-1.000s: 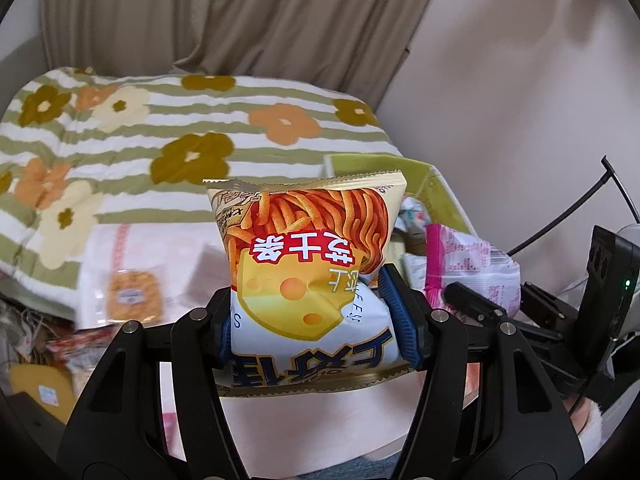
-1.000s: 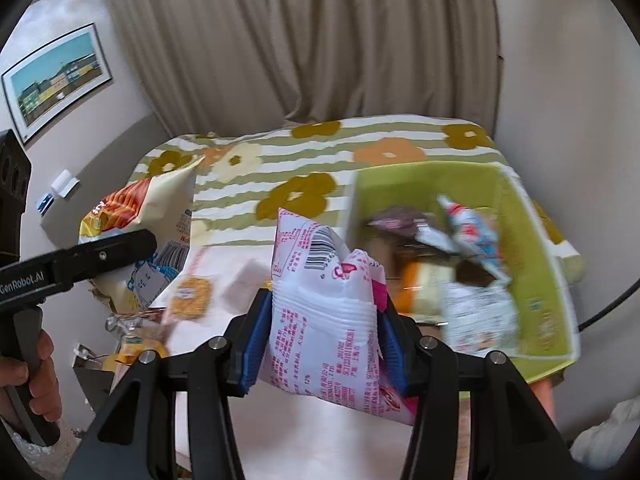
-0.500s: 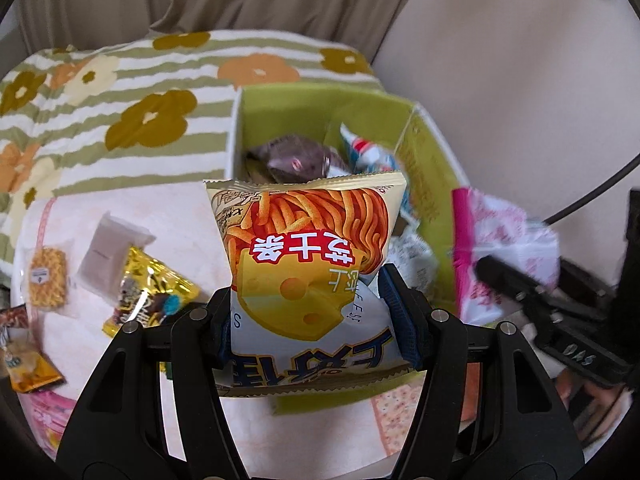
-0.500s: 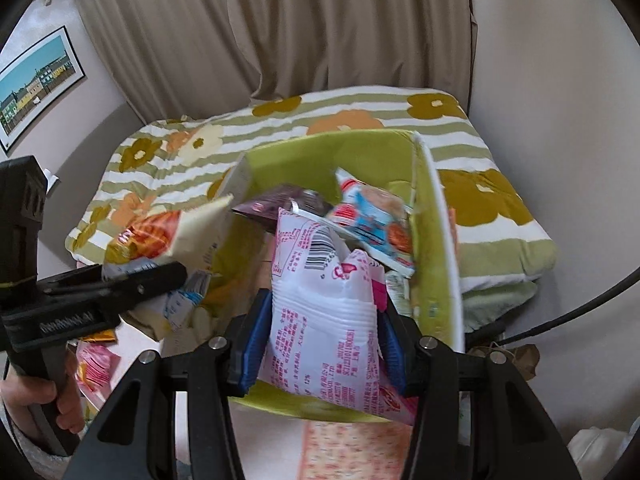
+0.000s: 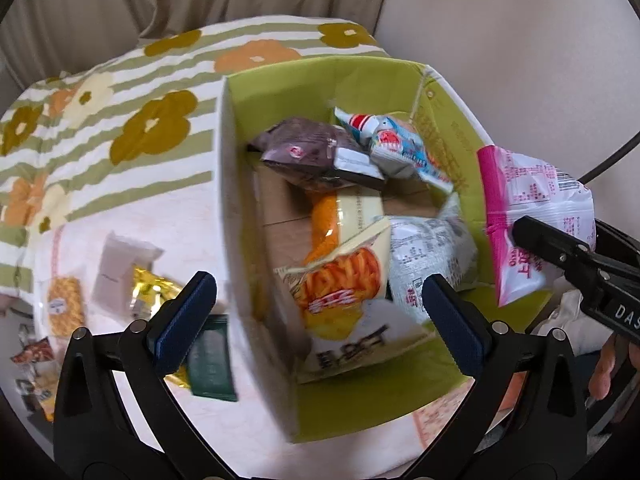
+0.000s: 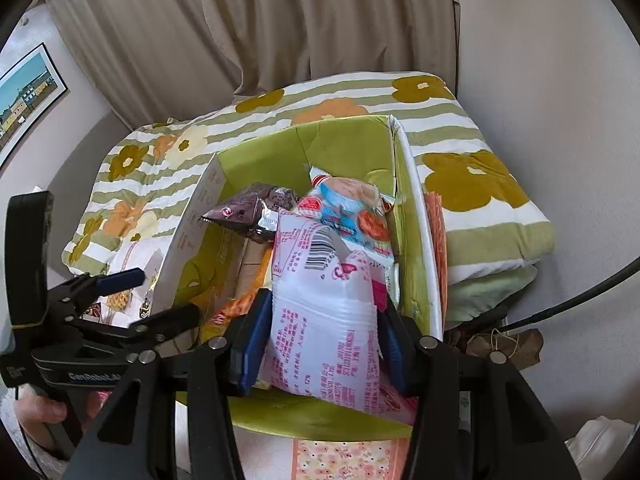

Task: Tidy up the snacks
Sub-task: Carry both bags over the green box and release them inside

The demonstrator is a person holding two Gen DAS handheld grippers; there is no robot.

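- Left wrist view: left gripper spread wide, jaws just opened, above green box; cheese-stick bag lying loose inside, against the near white wall.
- Right gripper pinching crinkled pink-and-white packet over the box's near rim.
- Brown pouch and blue packet heaped at the far end; bare cardboard floor between.
- Small wrapped snacks scattered left on pale cloth; flowered striped blanket, curtain behind.

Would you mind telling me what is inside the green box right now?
The green box holds a brown packet, a blue packet, a white bag and the cheese-stick bag. Whatever lies beneath them is covered.
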